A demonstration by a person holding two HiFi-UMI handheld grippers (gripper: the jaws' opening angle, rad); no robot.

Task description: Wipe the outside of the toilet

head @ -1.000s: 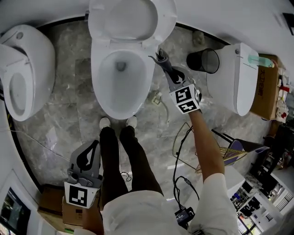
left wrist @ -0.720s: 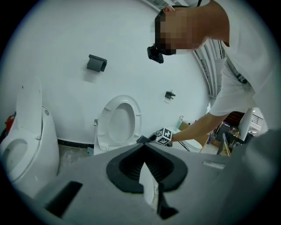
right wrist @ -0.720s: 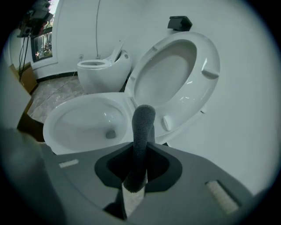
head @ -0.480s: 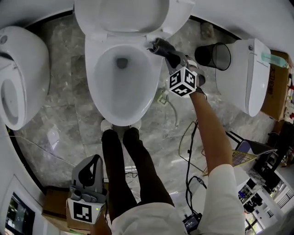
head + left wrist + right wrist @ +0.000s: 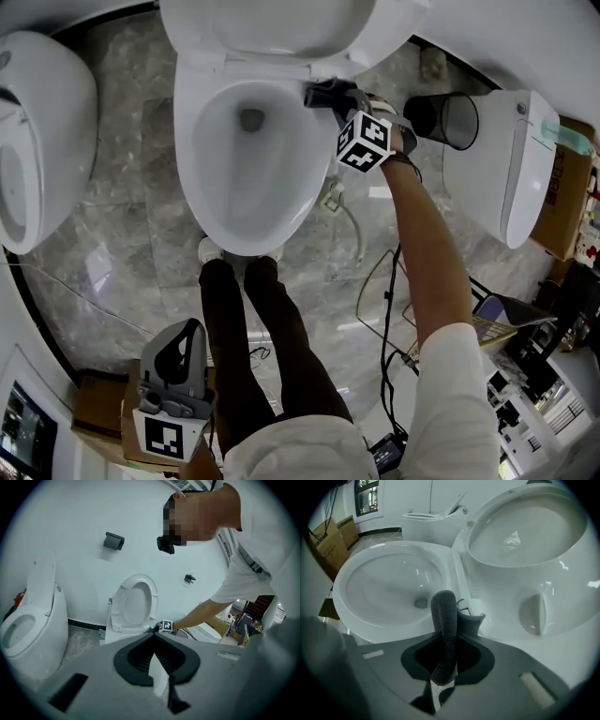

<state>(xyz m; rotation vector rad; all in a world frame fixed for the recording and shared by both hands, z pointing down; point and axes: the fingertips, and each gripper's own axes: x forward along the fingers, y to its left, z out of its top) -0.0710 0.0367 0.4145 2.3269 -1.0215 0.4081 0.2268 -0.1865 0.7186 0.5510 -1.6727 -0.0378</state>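
A white toilet (image 5: pixel 246 150) stands with its seat and lid (image 5: pixel 272 28) raised. My right gripper (image 5: pixel 322 95) is shut on a dark grey cloth (image 5: pixel 444 620). The cloth (image 5: pixel 319 94) rests against the right rear of the rim, next to the hinge. In the right gripper view the bowl (image 5: pixel 389 583) lies to the left and the raised lid (image 5: pixel 525 527) to the right. My left gripper (image 5: pixel 187 330) hangs low beside the person's legs, far from the toilet. Its jaws meet with nothing between them. From the left gripper (image 5: pixel 153 638) the toilet (image 5: pixel 133 606) shows ahead.
Other white toilets stand at the left (image 5: pixel 37 141) and the right (image 5: pixel 520 159). A black bin (image 5: pixel 450 120) sits right of my right arm. Cables (image 5: pixel 375 281) trail over the marble floor. The person's legs (image 5: pixel 253 328) stand before the bowl. A cardboard box (image 5: pixel 94 403) lies lower left.
My right gripper has carried the cloth from the bowl's right side back to the rear of the rim by the hinge. The left gripper has stayed low.
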